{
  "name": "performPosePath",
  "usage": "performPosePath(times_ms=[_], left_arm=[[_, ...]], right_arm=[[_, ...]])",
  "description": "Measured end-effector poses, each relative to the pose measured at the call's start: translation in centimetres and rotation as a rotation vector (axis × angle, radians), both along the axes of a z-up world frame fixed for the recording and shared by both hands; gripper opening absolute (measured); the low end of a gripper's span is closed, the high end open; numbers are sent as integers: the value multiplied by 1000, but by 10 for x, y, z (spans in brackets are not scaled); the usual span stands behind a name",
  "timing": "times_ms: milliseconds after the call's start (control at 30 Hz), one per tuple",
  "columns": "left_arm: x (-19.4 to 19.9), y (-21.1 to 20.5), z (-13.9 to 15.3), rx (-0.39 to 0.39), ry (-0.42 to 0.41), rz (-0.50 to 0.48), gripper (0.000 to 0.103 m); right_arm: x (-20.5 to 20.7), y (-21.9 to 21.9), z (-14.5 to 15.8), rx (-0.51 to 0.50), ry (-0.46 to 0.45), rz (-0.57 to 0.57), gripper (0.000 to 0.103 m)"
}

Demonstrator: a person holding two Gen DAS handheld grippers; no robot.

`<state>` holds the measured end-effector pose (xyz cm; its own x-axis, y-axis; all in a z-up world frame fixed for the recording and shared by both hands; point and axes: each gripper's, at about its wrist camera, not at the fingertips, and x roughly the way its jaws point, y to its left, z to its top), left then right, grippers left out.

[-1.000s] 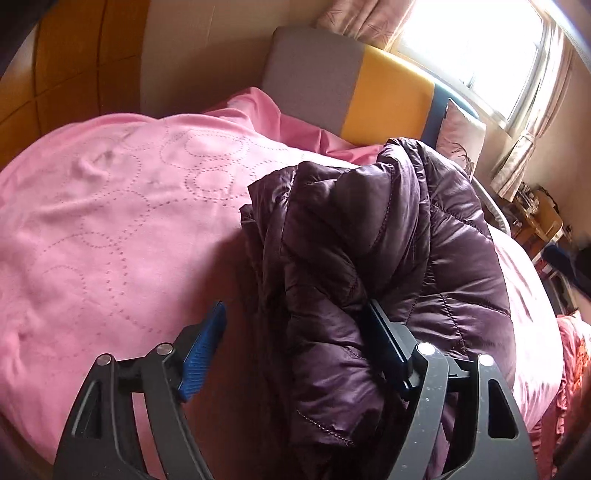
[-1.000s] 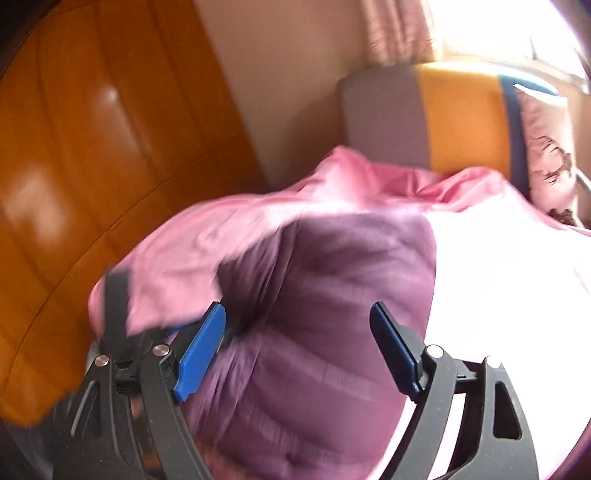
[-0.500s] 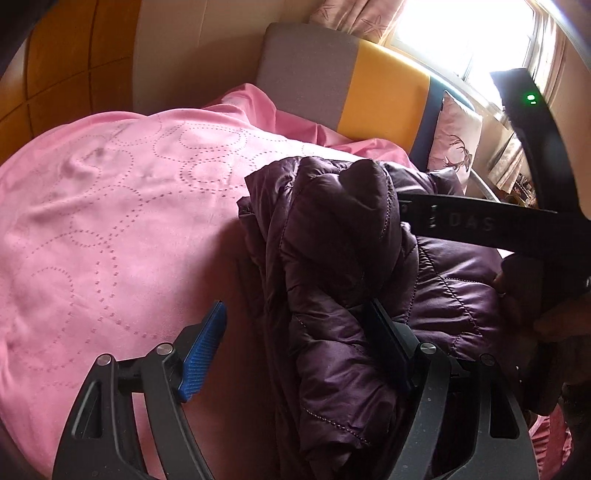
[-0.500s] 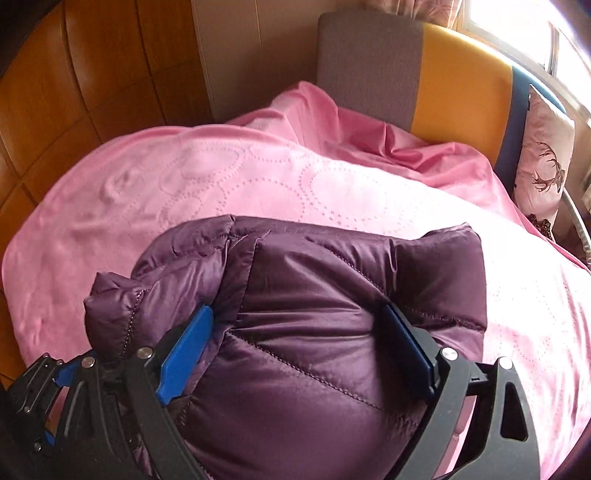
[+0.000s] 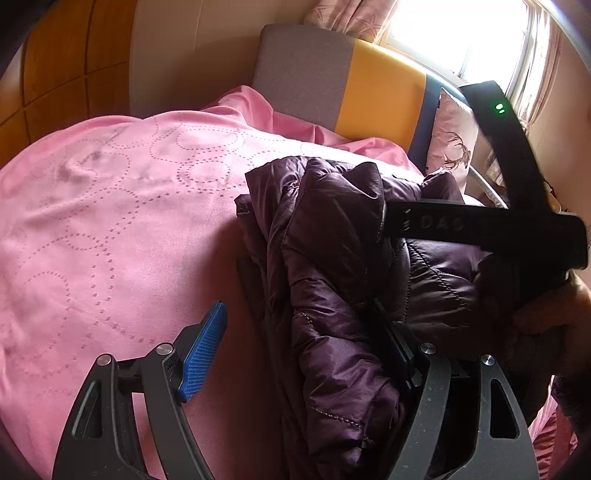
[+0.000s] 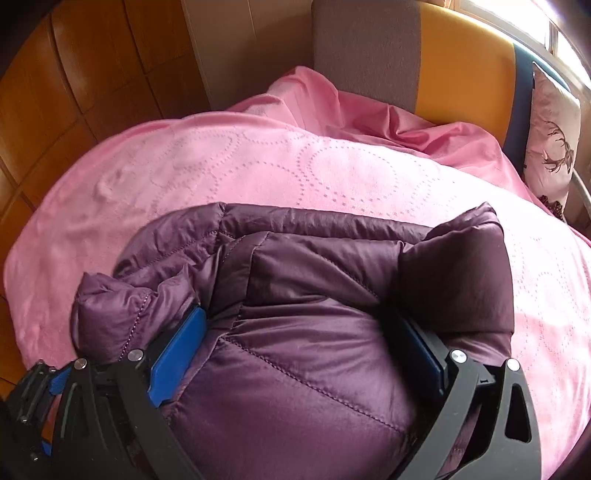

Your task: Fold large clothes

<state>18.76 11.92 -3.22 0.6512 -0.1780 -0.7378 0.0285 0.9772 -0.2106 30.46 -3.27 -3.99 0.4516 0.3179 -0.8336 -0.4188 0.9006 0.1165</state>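
A dark purple puffer jacket point(image 5: 332, 240) point(image 6: 314, 277) lies folded in a bundle on a pink blanket point(image 5: 110, 221) point(image 6: 258, 166). My left gripper point(image 5: 297, 304) stands open at the bundle's left edge. Its left pad point(image 5: 201, 354) is free over the blanket, and jacket fabric drapes against its right finger. My right gripper point(image 6: 300, 314) straddles a thick fold on top of the bundle. Its jaws are opening, and the padding swells up between the blue pads point(image 6: 177, 354). In the left wrist view, the right gripper's black body point(image 5: 480, 221) and the hand holding it point(image 5: 546, 314) sit over the jacket's right side.
A grey, yellow and blue headboard point(image 5: 332, 66) point(image 6: 443, 55) stands at the far end of the bed. A deer-print pillow point(image 5: 450, 140) point(image 6: 554, 140) leans at its right. Wooden wall panels point(image 6: 74, 74) run along the left. A bright window point(image 5: 461, 33) is at the back right.
My right gripper swung down and laid the jacket's fold onto the bundle, coming into the left wrist view. Its jaws have widened. My left gripper has stayed put.
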Motion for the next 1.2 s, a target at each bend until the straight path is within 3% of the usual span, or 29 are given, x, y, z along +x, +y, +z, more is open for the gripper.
performPosePath(times_ms=[233, 400, 500, 633, 767, 833, 900, 1000, 1200], left_arm=[[-6, 1, 4, -15, -13, -14, 76], [-6, 8, 1, -84, -2, -22, 76], [-4, 20, -7, -190, 22, -24, 76], [-2, 36, -21, -357, 63, -42, 76], [0, 47, -35, -497, 88, -59, 73], [-1, 49, -40, -555, 90, -69, 68], [-3, 50, -41, -596, 89, -76, 63], [-6, 46, -38, -648, 80, -86, 58], [2, -3, -18, -662, 86, -203, 57]], right_arm=[[-28, -53, 42, 197, -21, -40, 101], [-51, -97, 43, 250, 6, -126, 101], [-60, -117, 28, 286, 81, -143, 101], [-69, -131, 6, 410, 169, -119, 101], [-65, -137, -20, 566, 288, -113, 101], [-65, -142, -31, 661, 356, -112, 95], [-71, -143, -27, 676, 330, -104, 78], [-83, -145, -9, 669, 282, -82, 63], [-116, -185, 36, 653, 129, -93, 59]])
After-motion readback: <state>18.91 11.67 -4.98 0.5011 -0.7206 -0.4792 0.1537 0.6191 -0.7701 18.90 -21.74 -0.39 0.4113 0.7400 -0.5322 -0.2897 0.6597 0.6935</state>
